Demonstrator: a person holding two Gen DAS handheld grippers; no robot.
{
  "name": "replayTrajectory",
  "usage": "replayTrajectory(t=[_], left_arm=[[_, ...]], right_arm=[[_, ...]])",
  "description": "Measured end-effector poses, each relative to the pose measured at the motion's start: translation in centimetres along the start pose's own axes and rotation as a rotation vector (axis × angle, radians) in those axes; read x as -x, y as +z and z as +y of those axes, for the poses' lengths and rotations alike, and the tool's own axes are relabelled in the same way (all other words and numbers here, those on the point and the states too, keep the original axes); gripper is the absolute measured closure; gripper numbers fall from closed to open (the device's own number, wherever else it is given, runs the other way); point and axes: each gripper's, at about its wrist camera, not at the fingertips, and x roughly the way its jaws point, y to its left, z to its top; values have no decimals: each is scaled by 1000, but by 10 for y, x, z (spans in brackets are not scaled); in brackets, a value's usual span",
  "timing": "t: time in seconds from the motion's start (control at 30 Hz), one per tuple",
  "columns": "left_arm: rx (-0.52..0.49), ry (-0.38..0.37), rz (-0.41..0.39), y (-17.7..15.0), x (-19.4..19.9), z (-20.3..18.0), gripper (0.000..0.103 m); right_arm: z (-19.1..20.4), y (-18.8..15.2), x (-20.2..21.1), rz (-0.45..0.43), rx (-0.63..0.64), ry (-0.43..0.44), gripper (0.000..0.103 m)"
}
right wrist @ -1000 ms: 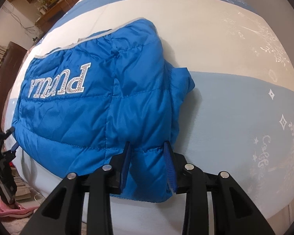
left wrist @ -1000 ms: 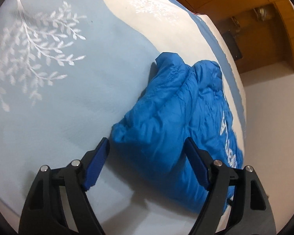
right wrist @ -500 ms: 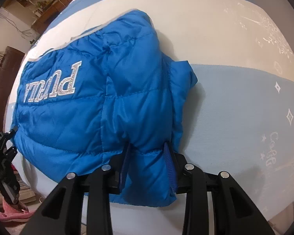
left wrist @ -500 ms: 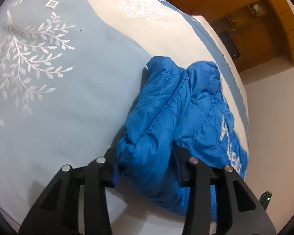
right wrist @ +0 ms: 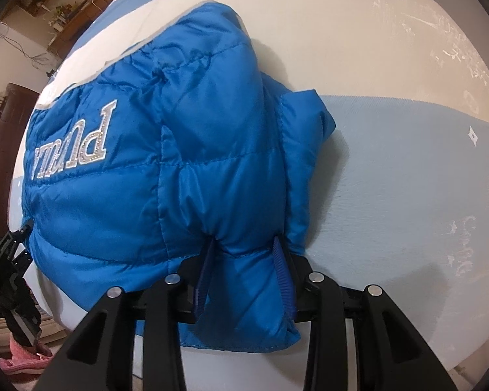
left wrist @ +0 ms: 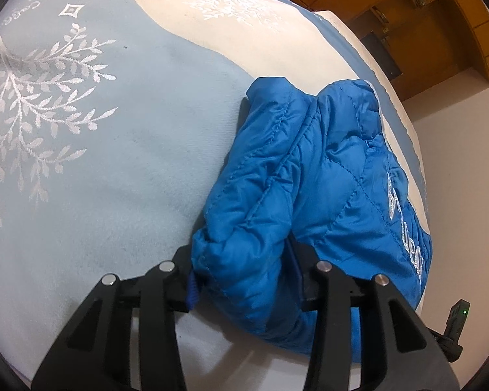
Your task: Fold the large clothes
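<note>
Jacket (right wrist: 192, 176) edge in both claws, near bed (left wrist: 114, 169) edge.

Bare bedspread (left wrist: 120, 169) lies free from 9 to 12 o'clock of the left gripper (left wrist: 244, 277). The puffy blue jacket (left wrist: 309, 179) blocks 12 to 3 o'clock. In the right wrist view, bedspread from 1 to 3 o'clock is free.

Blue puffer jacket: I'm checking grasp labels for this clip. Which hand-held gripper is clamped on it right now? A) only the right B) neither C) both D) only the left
C: the left hand-held gripper and the right hand-held gripper each have their fingers pinched around a bunched edge of the blue puffer jacket lying on the bed.
</note>
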Motion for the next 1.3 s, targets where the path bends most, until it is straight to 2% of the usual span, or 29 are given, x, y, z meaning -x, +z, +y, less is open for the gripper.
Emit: replayTrajectory(t=[0.2,0.3,0.4,0.5,0.73,0.9,0.97,1.17,1.3], left_arm=[[6,-1,-2,1,6,1,64],[-27,-5,-24,3,15,-7,70],[-112,9,-58,3,31,-29,74],[-193,-21,-97,5,53,-56,77],[-438,-162,-132,-6,91,-142,82],[-654,-274,-65,-31,87,-216,82],[-720,-277,-34,-41,80,-239,82],[-879,-274,126,-89,27,-299,82],[-915,-271,229,-112,-10,-309,82]], right_arm=[[6,-8,3,-11,-3,-1,67],[7,-9,6,-12,-1,-2,67],[8,-9,13,-18,8,-6,66],[3,-13,27,-34,-7,19,65],[-18,-22,68,-88,-54,29,65],[-27,-27,83,-94,-76,13,65],[-28,-30,92,-93,-79,2,65],[-15,-31,116,-126,-61,-46,65],[-9,-31,125,-135,-49,-54,65]])
